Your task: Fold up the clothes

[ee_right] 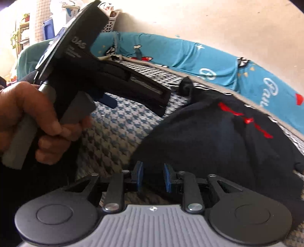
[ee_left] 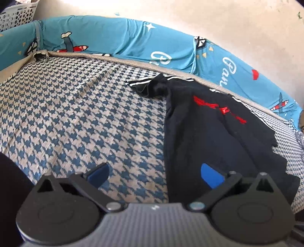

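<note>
A bed covered by a blue-and-beige houndstooth mat (ee_left: 72,121) fills both wrist views, with a teal sheet (ee_left: 121,36) printed with planes and white script bunched along its far edge against a pale wall (ee_left: 237,24). A black garment (ee_left: 212,133) with red lettering (ee_left: 218,109) lies crumpled on the right part of the mat, one striped-edged corner (ee_left: 144,83) flopped out toward the middle and its far side near the mat's beige border. The left tool (ee_left: 155,172) hovers low over the garment's near-left edge, jaws spread wide and holding nothing: its left blue pad (ee_left: 98,173) is over bare mat, its right pad (ee_left: 211,175) over black cloth. In the right wrist view, the right tool (ee_right: 153,177) sits at the garment's near edge, its blue pads (ee_right: 168,177) close together with a narrow gap between them; whether cloth is pinched there cannot be told. A hand (ee_right: 32,117) at the left of that view grips the grey handle of the left tool, held above the mat. A white perforated basket (ee_left: 17,14) stands beyond the bed's far-left corner.
</note>
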`<move>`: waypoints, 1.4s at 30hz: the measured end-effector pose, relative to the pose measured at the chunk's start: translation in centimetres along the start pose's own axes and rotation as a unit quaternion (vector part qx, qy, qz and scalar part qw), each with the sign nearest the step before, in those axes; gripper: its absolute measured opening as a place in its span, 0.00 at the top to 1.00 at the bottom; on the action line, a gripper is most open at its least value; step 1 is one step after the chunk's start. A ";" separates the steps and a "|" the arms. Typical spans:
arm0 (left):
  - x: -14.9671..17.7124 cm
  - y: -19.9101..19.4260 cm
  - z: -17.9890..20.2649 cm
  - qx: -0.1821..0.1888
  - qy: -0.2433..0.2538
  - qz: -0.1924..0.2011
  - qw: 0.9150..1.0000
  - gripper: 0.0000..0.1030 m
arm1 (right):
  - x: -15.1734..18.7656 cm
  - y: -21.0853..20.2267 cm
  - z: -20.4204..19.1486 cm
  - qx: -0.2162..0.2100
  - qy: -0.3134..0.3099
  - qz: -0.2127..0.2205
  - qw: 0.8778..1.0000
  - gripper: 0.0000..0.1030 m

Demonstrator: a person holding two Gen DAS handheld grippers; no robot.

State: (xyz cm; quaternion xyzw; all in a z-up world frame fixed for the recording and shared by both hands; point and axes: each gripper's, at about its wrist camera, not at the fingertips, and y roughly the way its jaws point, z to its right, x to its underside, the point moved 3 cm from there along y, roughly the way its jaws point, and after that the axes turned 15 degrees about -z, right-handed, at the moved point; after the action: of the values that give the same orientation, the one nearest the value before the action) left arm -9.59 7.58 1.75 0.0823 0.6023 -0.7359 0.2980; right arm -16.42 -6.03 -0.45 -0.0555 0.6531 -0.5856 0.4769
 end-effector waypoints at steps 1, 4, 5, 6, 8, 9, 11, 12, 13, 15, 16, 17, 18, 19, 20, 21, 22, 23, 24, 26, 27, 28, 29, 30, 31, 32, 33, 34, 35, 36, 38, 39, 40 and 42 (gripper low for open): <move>0.0 0.0 -0.1 -0.001 -0.004 0.000 1.000 0.00 | -0.3 0.3 -0.3 -0.004 -0.005 -0.003 1.000 0.79; -0.2 0.2 -0.5 -0.005 -0.014 -0.001 1.000 0.00 | -0.9 1.7 -1.3 -0.003 -0.024 -0.013 1.000 0.79; -0.2 0.2 -0.7 -0.007 -0.018 -0.001 1.000 0.00 | -1.1 2.2 -1.5 -0.003 -0.028 -0.018 0.999 0.79; -0.3 0.2 -0.8 -0.007 -0.022 -0.001 1.000 0.00 | -1.3 2.8 -1.6 -0.004 -0.033 -0.023 0.999 0.79; -0.4 0.2 -1.1 -0.005 -0.032 0.001 0.999 0.00 | -1.6 3.9 -2.2 0.005 -0.045 -0.035 0.998 0.78; -0.5 0.1 -1.3 -0.003 -0.037 0.002 0.999 0.00 | -1.7 4.6 -2.5 0.018 -0.052 -0.043 0.998 0.77; -0.5 0.1 -1.4 -0.002 -0.040 0.003 0.999 0.00 | -1.7 5.4 -3.1 0.033 -0.070 -0.047 0.996 0.72; -0.5 0.1 -1.4 -0.001 -0.039 0.004 0.999 0.00 | -1.7 5.7 -3.4 0.039 -0.079 -0.046 0.995 0.70; -0.6 0.1 -1.4 -0.001 -0.039 0.004 0.999 0.00 | -1.6 5.9 -3.6 0.047 -0.087 -0.043 0.994 0.70; -0.6 0.1 -1.3 0.000 -0.037 0.006 0.999 0.00 | -1.6 6.1 -4.1 0.060 -0.101 -0.036 0.992 0.70; -0.7 0.1 -1.2 0.001 -0.036 0.008 0.999 0.00 | -1.6 6.2 -4.2 0.062 -0.103 -0.035 0.992 0.70; -0.7 0.0 -1.2 0.002 -0.035 0.010 0.999 0.00 | -1.6 6.2 -4.1 0.061 -0.102 -0.035 0.992 0.70; -0.7 -0.1 -1.2 0.002 -0.035 0.013 0.999 0.00 | -1.7 6.3 -4.0 0.058 -0.099 -0.035 0.993 0.71; -0.8 -0.2 -1.3 0.003 -0.036 0.017 0.999 0.00 | -1.7 6.3 -3.9 0.054 -0.092 -0.034 0.994 0.71; -0.9 -0.3 -1.4 0.003 -0.038 0.022 0.999 0.00 | -1.7 6.3 -3.8 0.051 -0.087 -0.032 0.994 0.74; -1.1 -0.5 -1.5 0.002 -0.040 0.027 0.999 0.00 | -1.8 6.2 -3.7 0.049 -0.083 -0.031 0.995 0.81; -1.3 -0.8 -1.7 0.002 -0.042 0.034 0.999 0.00 | -1.9 6.2 -3.8 0.050 -0.079 -0.029 0.995 0.86; -1.5 -1.1 -1.9 0.001 -0.043 0.041 0.998 0.00 | -2.3 6.0 -3.6 0.037 -0.065 -0.029 0.997 0.94; -1.9 -1.5 -2.1 -0.001 -0.044 0.048 0.998 0.00 | -2.7 5.9 -3.4 0.025 -0.051 -0.030 0.998 0.94; -2.7 -2.3 -2.4 -0.005 -0.044 0.063 0.997 0.00 | -3.8 5.4 -2.9 -0.027 -0.010 -0.023 0.999 0.94; -3.0 -2.7 -2.6 -0.004 -0.044 0.068 0.997 0.00 | -4.3 5.2 -2.9 -0.049 0.004 -0.016 0.999 0.94; -3.2 -2.9 -2.9 -0.001 -0.046 0.070 0.996 0.00 | -4.8 5.0 -3.1 -0.060 0.007 -0.012 0.998 0.94; -3.4 -2.9 -3.1 -0.001 -0.049 0.069 0.996 0.00 | -5.3 4.9 -3.3 -0.072 0.011 -0.007 0.997 0.94; -3.6 -2.9 -3.3 0.000 -0.052 0.068 0.996 0.00 | -5.8 4.8 -3.5 -0.082 0.013 -0.003 0.997 0.94; -3.7 -2.8 -3.5 -0.004 -0.056 0.067 0.996 0.00 | -6.1 5.0 -3.8 -0.087 0.012 -0.006 0.996 0.95; -3.6 -2.7 -3.8 -0.008 -0.062 0.064 0.996 0.00 | -6.2 5.3 -3.8 -0.093 0.016 -0.011 0.996 0.94; -3.5 -2.7 -4.0 -0.006 -0.066 0.062 0.996 0.00 | -6.1 5.7 -3.6 -0.103 0.021 -0.017 0.994 0.94; -3.5 -2.7 -4.1 -0.005 -0.067 0.062 0.996 0.00 | -6.0 6.1 -3.4 -0.113 0.024 -0.023 0.993 0.94; -3.5 -2.6 -4.1 -0.010 -0.067 0.064 0.996 0.00 | -5.7 6.2 -3.3 -0.126 0.027 -0.029 0.991 0.94; -3.5 -2.6 -4.1 -0.014 -0.066 0.066 0.995 0.00 | -5.3 6.2 -3.1 -0.139 0.030 -0.035 0.989 0.94; -3.4 -2.3 -3.7 -0.023 -0.055 0.064 0.996 0.00 | -4.6 5.6 -2.8 -0.150 0.036 -0.036 0.987 0.94; -3.3 -2.1 -3.4 -0.027 -0.048 0.062 0.997 0.00 | -4.3 5.4 -2.8 -0.142 0.036 -0.033 0.989 0.93; -3.2 -1.8 -3.1 -0.032 -0.039 0.059 0.997 0.00 | -4.0 5.0 -2.3 -0.131 0.046 -0.033 0.990 0.93; -2.8 -1.4 -2.2 -0.038 -0.019 0.053 0.998 0.00 | -3.4 4.4 -1.1 -0.108 0.065 -0.033 0.992 0.92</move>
State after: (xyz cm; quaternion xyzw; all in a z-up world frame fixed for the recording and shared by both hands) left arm -8.57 10.76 3.66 0.0891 0.6190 -0.6969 0.3511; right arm -13.22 -1.76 -2.29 -0.0894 0.7399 -0.5296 0.4051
